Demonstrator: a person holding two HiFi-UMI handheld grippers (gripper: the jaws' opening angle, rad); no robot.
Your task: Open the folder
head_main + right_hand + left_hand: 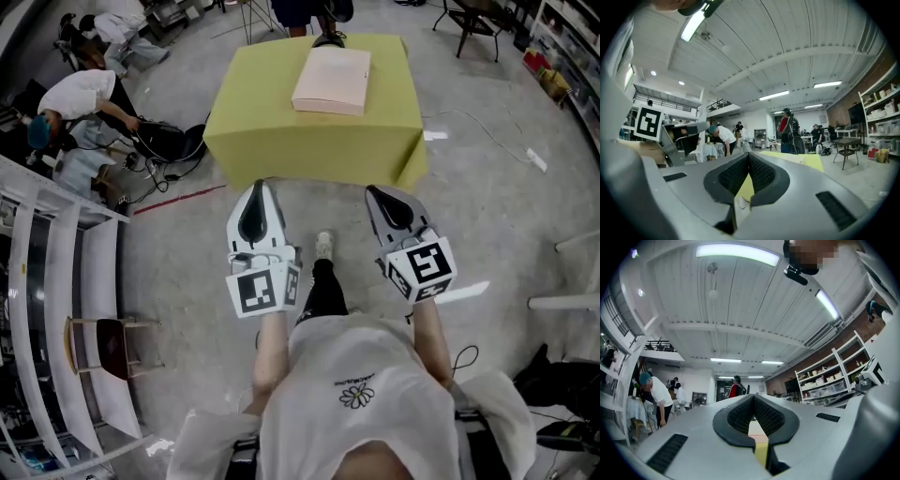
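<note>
A closed beige folder lies flat on a yellow-green table, towards its far side. My left gripper and my right gripper hang side by side over the floor, just short of the table's near edge and apart from the folder. Both are shut with nothing between the jaws. In the left gripper view the left gripper points slightly upward, and a strip of the folder and table shows in the slot below the tips. In the right gripper view the right gripper points level towards the table.
White shelving runs along the left, with a stool beside it. People work near cables at the far left. A person stands beyond the table. A chair is at the far right. Bare concrete floor surrounds the table.
</note>
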